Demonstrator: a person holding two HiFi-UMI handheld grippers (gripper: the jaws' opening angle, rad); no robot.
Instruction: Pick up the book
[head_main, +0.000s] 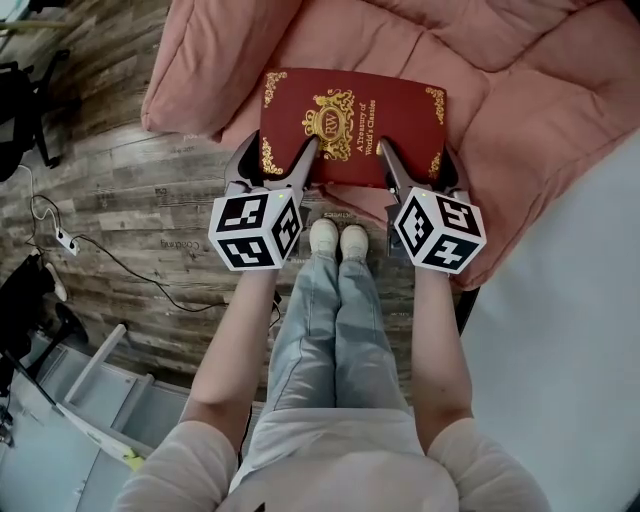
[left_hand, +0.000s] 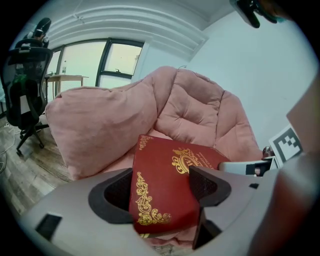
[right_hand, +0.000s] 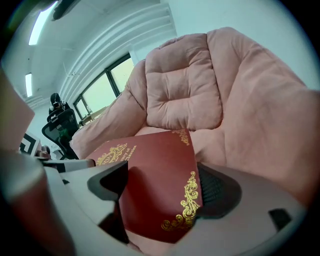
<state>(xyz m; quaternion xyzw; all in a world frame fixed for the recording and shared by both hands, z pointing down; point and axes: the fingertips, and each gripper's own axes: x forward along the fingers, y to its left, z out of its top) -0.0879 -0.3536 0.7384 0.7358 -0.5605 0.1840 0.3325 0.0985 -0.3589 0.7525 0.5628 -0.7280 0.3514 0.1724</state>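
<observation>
A dark red book (head_main: 350, 125) with gold ornament and a gold crest lies cover up on the seat of a pink cushioned chair (head_main: 520, 100). My left gripper (head_main: 278, 155) is shut on the book's near left corner, one finger on the cover and the other at the edge below. My right gripper (head_main: 415, 160) is shut on the near right corner in the same way. In the left gripper view the book (left_hand: 165, 185) fills the gap between the jaws. The right gripper view shows the book (right_hand: 155, 190) pinched likewise, with the gold corner scroll beside the right pad.
The person's legs and white shoes (head_main: 338, 238) stand right before the chair on a wooden floor (head_main: 120, 200). A cable and power strip (head_main: 65, 240) lie at the left. A black office chair (left_hand: 27, 75) stands by the window. A white wall (head_main: 580, 350) is at the right.
</observation>
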